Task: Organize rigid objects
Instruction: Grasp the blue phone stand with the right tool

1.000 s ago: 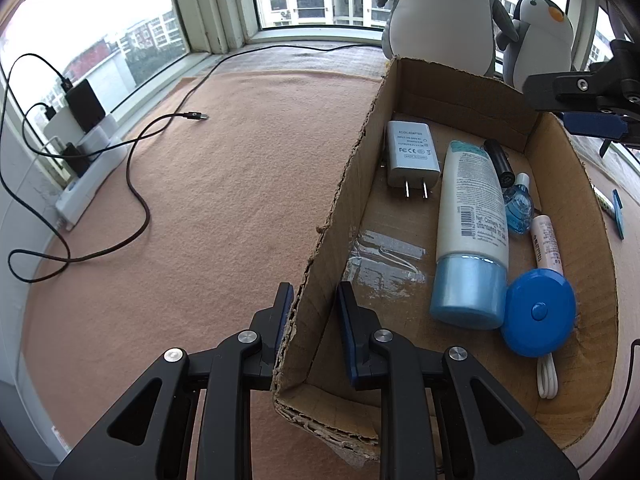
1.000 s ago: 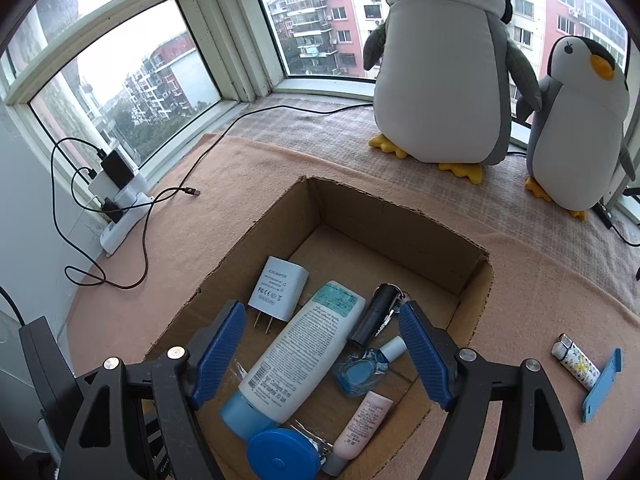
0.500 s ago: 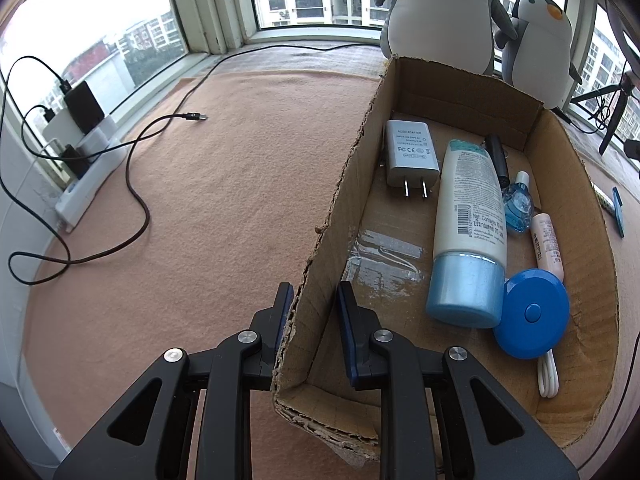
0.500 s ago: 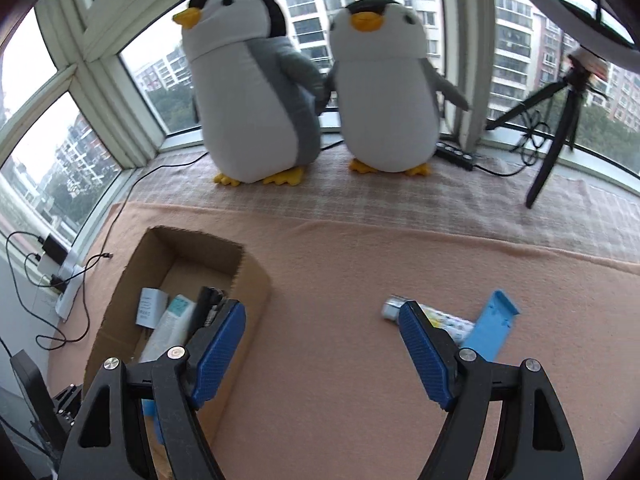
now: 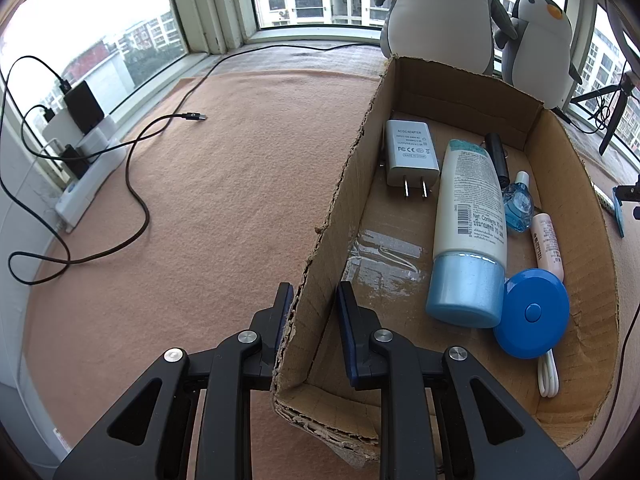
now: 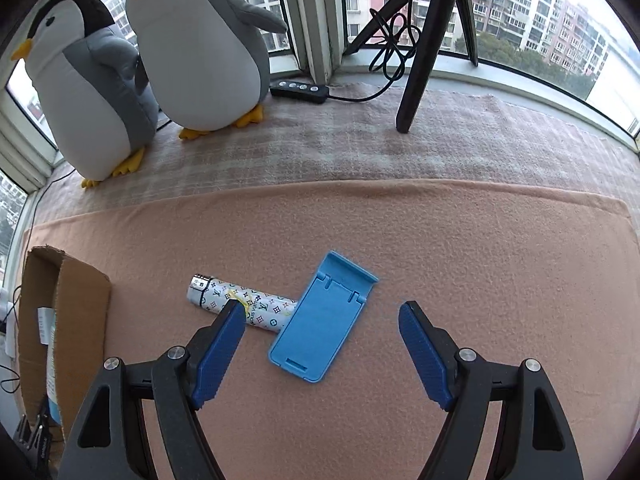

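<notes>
My left gripper (image 5: pixel 314 300) is shut on the near left wall of the cardboard box (image 5: pixel 332 216). The box holds a white adapter (image 5: pixel 410 156), a lotion tube (image 5: pixel 470 224), a black tube (image 5: pixel 496 152), a small blue bottle (image 5: pixel 518 204), a pink tube (image 5: pixel 548 244) and a blue round tape measure (image 5: pixel 530 314). My right gripper (image 6: pixel 322 332) is open above the peach mat, over a blue phone stand (image 6: pixel 322 316) and a patterned lighter (image 6: pixel 240 306) that lies partly under it. The box also shows at the left of the right wrist view (image 6: pixel 82 320).
Two plush penguins (image 6: pixel 200 52) stand by the window. A black tripod (image 6: pixel 424 32) and a cable remote (image 6: pixel 300 90) are on the checked cloth behind the mat. A black cable (image 5: pixel 136 184) and a power strip (image 5: pixel 88 184) lie at the left.
My right gripper has swung right, away from the box, and now hovers lower over the phone stand and lighter. My left gripper has kept its hold on the box wall.
</notes>
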A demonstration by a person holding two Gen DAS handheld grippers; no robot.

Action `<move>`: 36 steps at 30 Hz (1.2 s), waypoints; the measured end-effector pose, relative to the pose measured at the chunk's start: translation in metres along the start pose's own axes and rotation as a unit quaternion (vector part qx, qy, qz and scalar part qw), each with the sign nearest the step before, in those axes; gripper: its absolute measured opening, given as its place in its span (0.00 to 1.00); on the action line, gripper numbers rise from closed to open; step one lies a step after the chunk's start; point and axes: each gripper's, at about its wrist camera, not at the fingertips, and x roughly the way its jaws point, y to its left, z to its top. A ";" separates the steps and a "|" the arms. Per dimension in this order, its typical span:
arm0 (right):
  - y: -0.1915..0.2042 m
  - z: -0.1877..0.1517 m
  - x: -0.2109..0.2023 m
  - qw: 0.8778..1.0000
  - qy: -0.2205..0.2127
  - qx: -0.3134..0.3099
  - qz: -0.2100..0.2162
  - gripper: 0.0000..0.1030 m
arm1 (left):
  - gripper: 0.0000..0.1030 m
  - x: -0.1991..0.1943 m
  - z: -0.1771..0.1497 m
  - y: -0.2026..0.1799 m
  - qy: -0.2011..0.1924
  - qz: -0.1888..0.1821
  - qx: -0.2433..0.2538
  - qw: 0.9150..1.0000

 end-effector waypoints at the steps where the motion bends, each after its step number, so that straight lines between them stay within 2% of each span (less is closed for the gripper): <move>1: 0.002 0.000 0.002 1.000 0.003 -0.002 -0.002 0.73 | 0.20 0.000 0.000 0.000 0.000 0.000 0.000 1.000; 8: 0.008 -0.003 0.017 0.999 0.019 -0.028 -0.020 0.73 | 0.20 0.000 0.000 0.000 0.000 0.000 0.000 1.000; 16: -0.004 -0.004 0.025 0.998 0.030 -0.045 -0.041 0.71 | 0.20 0.000 0.000 0.000 0.000 0.000 0.000 1.000; 27: -0.029 -0.003 0.027 0.998 0.031 -0.046 -0.035 0.69 | 0.20 0.000 0.000 0.000 0.000 0.000 0.000 1.000; 30: -0.026 -0.002 0.027 0.998 0.028 -0.053 -0.031 0.60 | 0.20 0.000 0.000 0.000 0.000 0.000 0.000 1.000; 33: -0.019 -0.002 0.026 0.997 0.030 -0.062 -0.024 0.46 | 0.20 0.000 0.000 0.000 0.000 0.001 0.000 1.000; 35: -0.017 -0.001 0.025 0.997 0.031 -0.064 -0.021 0.32 | 0.20 0.000 0.000 0.000 0.000 0.000 0.000 1.000; 36: -0.017 -0.001 0.025 0.997 0.032 -0.063 -0.019 0.32 | 0.20 0.000 0.000 0.000 0.000 0.001 0.000 1.000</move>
